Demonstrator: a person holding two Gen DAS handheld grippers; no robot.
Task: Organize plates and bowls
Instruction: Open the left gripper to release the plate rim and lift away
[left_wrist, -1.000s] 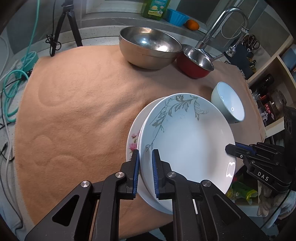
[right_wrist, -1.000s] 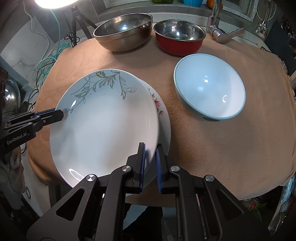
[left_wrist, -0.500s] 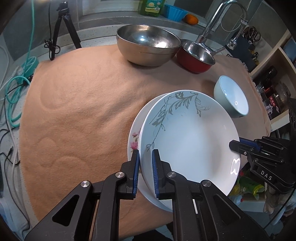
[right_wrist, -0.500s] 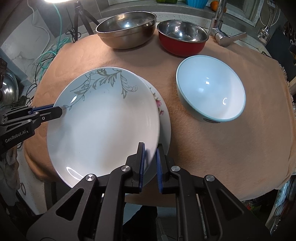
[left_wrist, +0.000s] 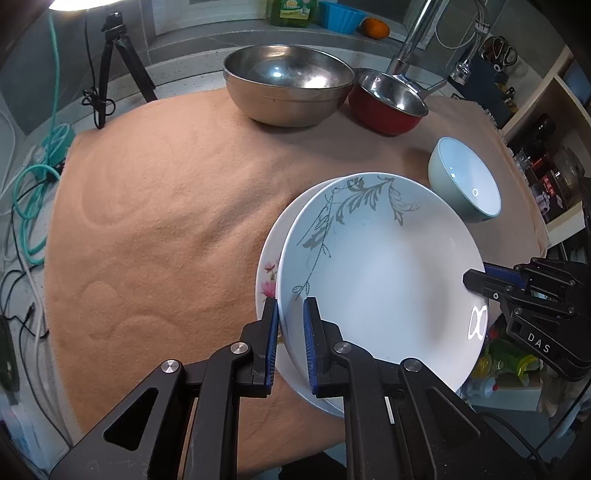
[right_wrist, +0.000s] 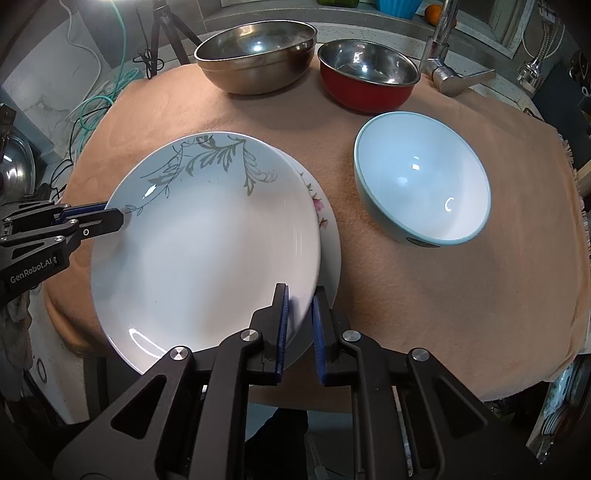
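A white plate with a grey leaf pattern (left_wrist: 384, 266) (right_wrist: 207, 243) sits above a white plate with pink flowers (left_wrist: 266, 275) (right_wrist: 327, 236), near the front edge of the tan cloth. My left gripper (left_wrist: 290, 314) is shut on the leaf plate's rim at one side; it shows in the right wrist view (right_wrist: 118, 218) at the left. My right gripper (right_wrist: 298, 302) is shut on the opposite rim; it shows in the left wrist view (left_wrist: 476, 277) at the right. A pale blue bowl (right_wrist: 421, 177) (left_wrist: 463, 179) stands beside the plates.
A large steel bowl (left_wrist: 288, 83) (right_wrist: 256, 55) and a red pot with steel inside (left_wrist: 388, 101) (right_wrist: 367, 74) stand at the back of the cloth. A tap (left_wrist: 413, 40) rises behind them. Shelves with jars (left_wrist: 546, 173) are at the right. Cables and a tripod (left_wrist: 114, 62) are at the left.
Both grippers and the leaf plate have risen slightly and drawn back a little from the table; the grip on the plate is unchanged. The bowls have not moved.
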